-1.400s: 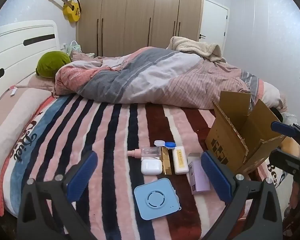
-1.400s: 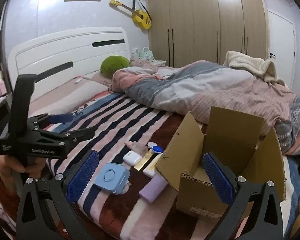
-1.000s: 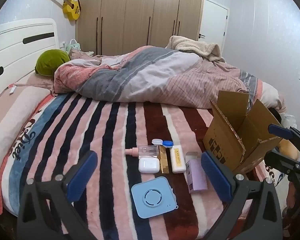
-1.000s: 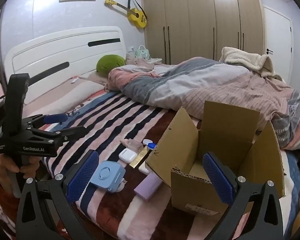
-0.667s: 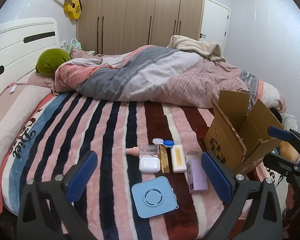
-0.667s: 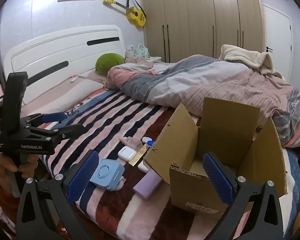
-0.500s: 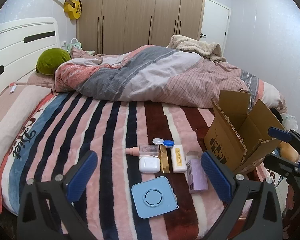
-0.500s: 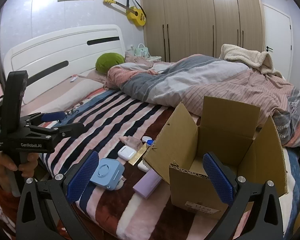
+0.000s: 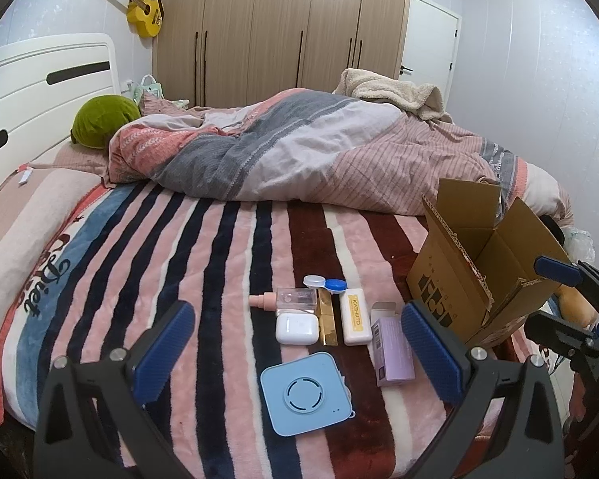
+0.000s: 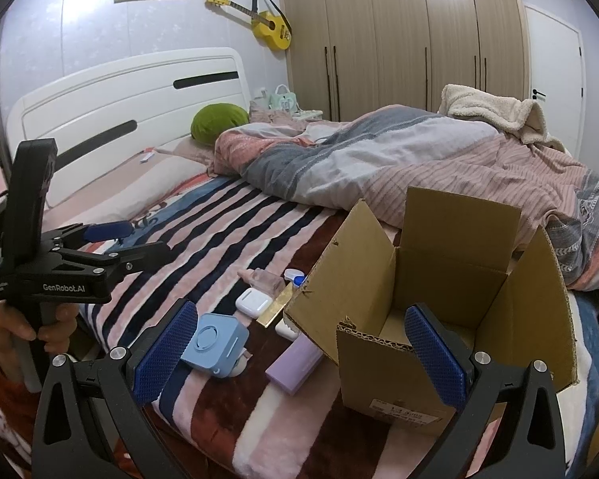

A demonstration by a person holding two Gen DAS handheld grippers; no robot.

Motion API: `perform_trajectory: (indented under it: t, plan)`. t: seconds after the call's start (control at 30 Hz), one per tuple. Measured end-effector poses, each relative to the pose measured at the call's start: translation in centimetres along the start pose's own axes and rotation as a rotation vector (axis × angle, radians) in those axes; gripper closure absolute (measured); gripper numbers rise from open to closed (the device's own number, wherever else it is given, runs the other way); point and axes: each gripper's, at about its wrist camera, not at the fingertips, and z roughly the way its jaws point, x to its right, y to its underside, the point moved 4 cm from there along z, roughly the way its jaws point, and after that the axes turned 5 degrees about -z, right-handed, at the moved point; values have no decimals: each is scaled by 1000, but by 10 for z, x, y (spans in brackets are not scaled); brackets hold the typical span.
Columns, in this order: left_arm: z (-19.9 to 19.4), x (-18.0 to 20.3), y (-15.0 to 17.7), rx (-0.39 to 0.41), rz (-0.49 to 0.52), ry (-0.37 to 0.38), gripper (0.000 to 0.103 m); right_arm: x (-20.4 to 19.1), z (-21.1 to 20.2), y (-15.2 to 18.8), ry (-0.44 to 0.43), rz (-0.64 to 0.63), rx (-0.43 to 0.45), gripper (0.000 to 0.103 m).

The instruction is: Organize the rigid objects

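- Left wrist view is showing the left tongs (image 9: 297,343) spread wide and grasping nothing, hovering above the striped fleece blanket (image 9: 203,279) at the bottom of the frame.
- Between the two blue pads, a cluster of small items is lying on the blanket: a light blue square plastic device (image 9: 306,392) lowest and nearest, a white rounded earbud case (image 9: 296,329) just above it, a flat gold strip (image 9: 326,321), a cream rectangular box (image 9: 356,316), and a lilac rectangular carton (image 9: 391,351) beside the right-hand pad.
- A clear bottle with a pink cap (image 9: 283,300) and a blue-and-white contact lens case (image 9: 325,283) are sitting at the top of the cluster.
- Right wrist view is showing the right tongs (image 10: 299,349) also released and empty, framing the open brown cardboard box (image 10: 439,287) in the lower right of the frame.
- The items are packed closely, several touching; closing on one is likely to nudge a neighbour or pinch two together.
- The blanket is soft, so a thin piece like the gold strip may be sinking into the pile and slipping the pads.
- The box looks light, with upright flaps; a knock from the tongs could be tipping it on the bedding.
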Motion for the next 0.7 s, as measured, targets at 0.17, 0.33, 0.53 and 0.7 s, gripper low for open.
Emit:
perform_trajectory:
  t: [0.17, 0.33, 0.53, 0.7]
  plan:
    - [0, 0, 0, -1, 0, 2, 0, -3, 1, 2, 0, -4, -3, 0]
    - [1, 0, 0, -1, 0, 1, 0, -3, 2, 2, 0, -4, -5, 0]
    - [1, 0, 0, -2, -1, 1, 0, -3, 2, 2, -1, -5, -6, 0]
    - [1, 0, 0, -2, -1, 1, 0, -3, 2, 2, -1, -5, -7, 0]
